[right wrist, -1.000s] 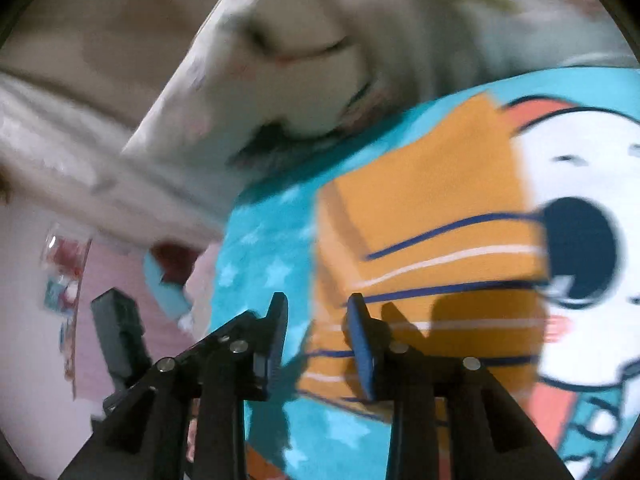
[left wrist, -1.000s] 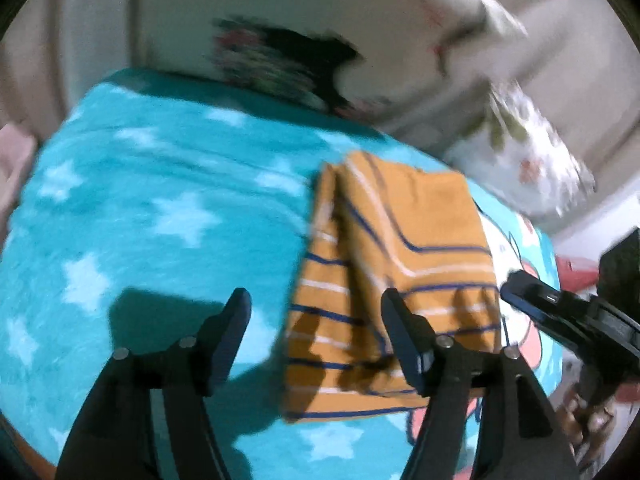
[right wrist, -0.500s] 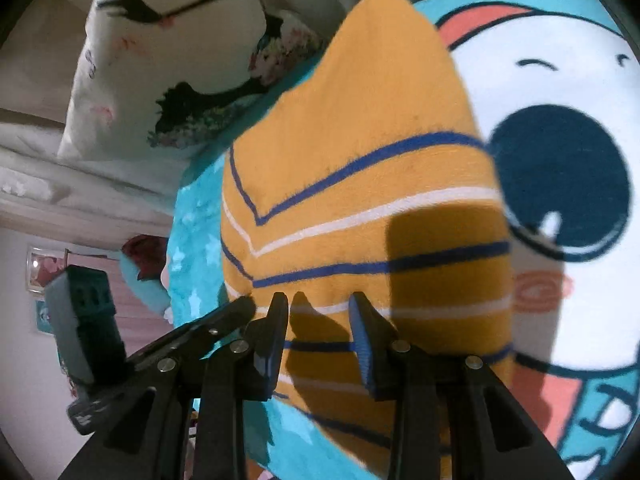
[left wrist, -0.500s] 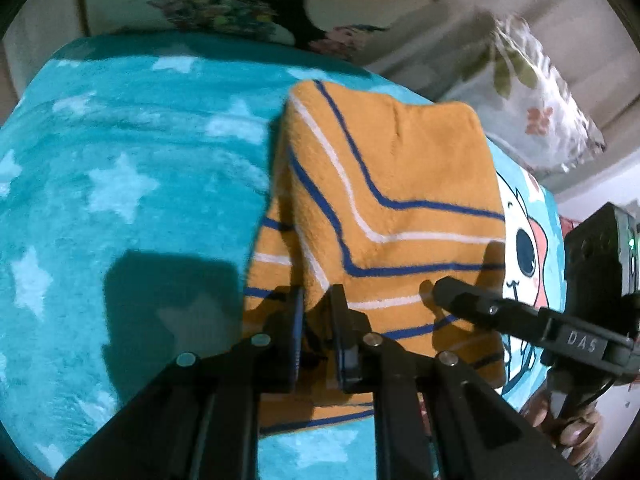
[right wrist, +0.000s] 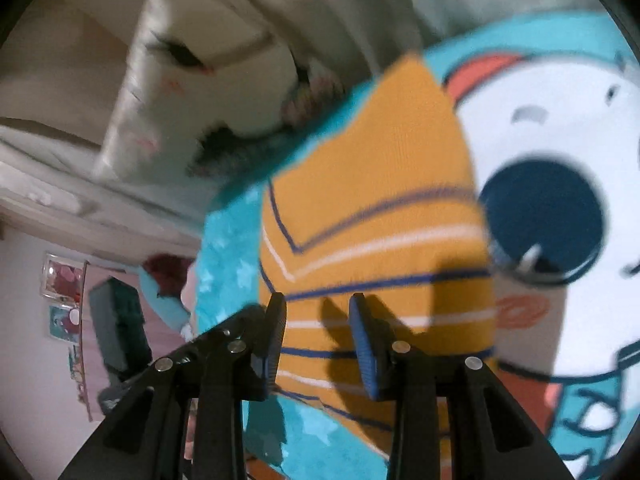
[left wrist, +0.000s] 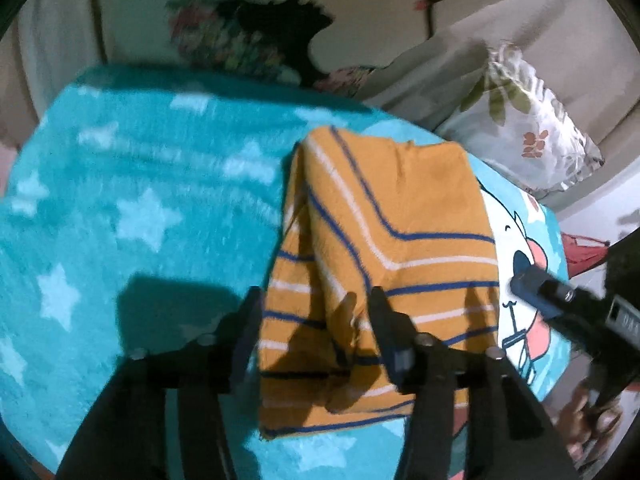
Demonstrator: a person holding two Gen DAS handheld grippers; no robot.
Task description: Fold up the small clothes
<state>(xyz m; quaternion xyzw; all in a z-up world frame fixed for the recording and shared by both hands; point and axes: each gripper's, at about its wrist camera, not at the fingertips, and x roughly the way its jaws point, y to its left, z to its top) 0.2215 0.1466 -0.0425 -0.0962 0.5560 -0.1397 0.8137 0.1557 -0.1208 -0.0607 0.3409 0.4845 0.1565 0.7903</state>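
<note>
Now the folded orange striped garment (left wrist: 400,240) is lying flat on the teal star-print blanket (left wrist: 140,208), toward its right edge, with its right side sitting over the white cartoon face (right wrist: 560,128) printed there. Over the garment's near left corner the left tool (left wrist: 316,320) is hovering, and its jaws are opening: the fingers (left wrist: 382,320) are standing apart on either side of a small raised ridge of cloth, with the pads not pressing on it. On the other side, the right tool (right wrist: 318,332) is pointing down at the near edge of the garment, jaws partly spread and nothing pinched between them, only its shadow falling on the stripes. From the left wrist view that right tool is poking in from the blanket's right edge, just beside the garment. Beyond the blanket's far edge, floral pillows (left wrist: 532,132) are leaning, a bit blurred.
</note>
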